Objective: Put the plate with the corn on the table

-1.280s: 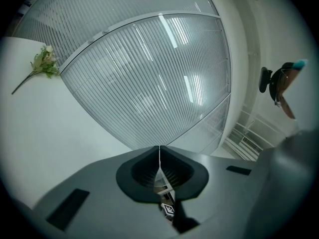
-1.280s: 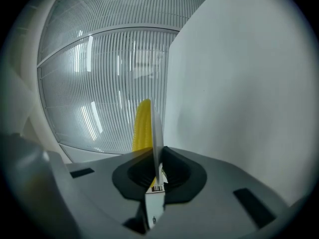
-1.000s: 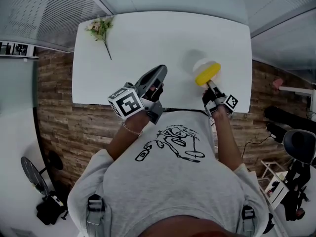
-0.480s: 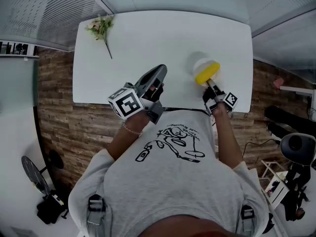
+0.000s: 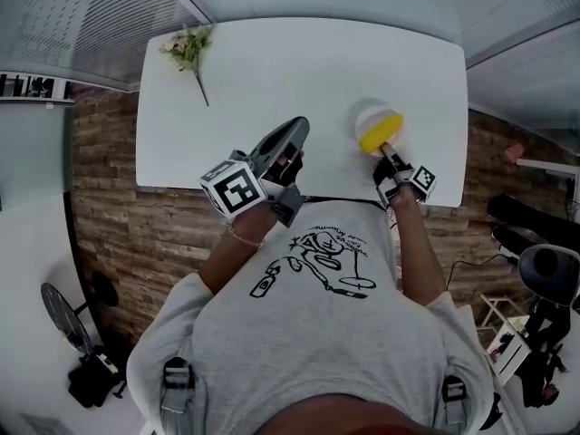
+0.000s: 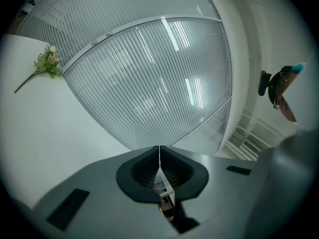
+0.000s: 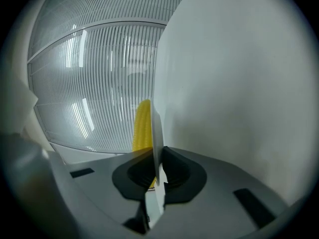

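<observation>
Your right gripper (image 7: 157, 169) has its jaws pinched on the plate (image 7: 155, 133) rim, with the corn (image 7: 142, 126) just ahead and the tabletop (image 5: 272, 71) beneath. The left gripper (image 6: 159, 159) has its jaws closed on nothing.

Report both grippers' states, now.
Left gripper: shut, holding nothing.
Right gripper: shut on the rim of the plate, with the corn on it.

Plate with corn, over the right part of the table

A small white round plate (image 5: 370, 116) carries one yellow corn cob (image 5: 381, 134) lying across its near half. It sits level over the white table (image 5: 272, 71), close to the near edge and towards the right near corner. The right gripper (image 5: 386, 153) pinches its near rim. In the right gripper view the plate (image 7: 155, 128) shows edge-on, thin, with the cob on its upper face. Contact with the table cannot be confirmed.
</observation>
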`<state>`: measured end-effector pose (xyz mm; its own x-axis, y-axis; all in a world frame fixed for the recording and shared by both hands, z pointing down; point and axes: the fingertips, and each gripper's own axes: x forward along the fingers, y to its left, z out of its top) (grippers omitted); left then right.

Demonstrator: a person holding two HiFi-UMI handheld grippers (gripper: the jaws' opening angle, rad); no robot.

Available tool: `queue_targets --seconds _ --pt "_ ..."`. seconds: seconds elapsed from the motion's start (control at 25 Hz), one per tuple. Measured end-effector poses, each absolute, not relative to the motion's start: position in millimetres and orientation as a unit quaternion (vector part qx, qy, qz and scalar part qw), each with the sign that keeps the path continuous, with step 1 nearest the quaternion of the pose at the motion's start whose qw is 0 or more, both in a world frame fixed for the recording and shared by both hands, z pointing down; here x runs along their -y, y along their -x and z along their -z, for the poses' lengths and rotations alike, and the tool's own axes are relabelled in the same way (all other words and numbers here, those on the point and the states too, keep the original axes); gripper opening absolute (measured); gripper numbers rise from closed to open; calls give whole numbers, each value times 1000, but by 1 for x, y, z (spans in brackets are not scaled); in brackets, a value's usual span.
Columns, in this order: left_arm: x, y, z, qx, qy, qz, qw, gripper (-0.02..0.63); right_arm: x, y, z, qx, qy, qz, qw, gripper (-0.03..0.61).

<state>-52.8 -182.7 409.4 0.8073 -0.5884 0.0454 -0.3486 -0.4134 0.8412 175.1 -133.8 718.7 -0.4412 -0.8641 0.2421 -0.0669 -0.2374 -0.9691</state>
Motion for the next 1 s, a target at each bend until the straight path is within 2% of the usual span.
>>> queue_targets --seconds 1.0 --pt "182 56 -408 291 -823 133 469 21 132 -180 -742 -507 444 682 285 31"
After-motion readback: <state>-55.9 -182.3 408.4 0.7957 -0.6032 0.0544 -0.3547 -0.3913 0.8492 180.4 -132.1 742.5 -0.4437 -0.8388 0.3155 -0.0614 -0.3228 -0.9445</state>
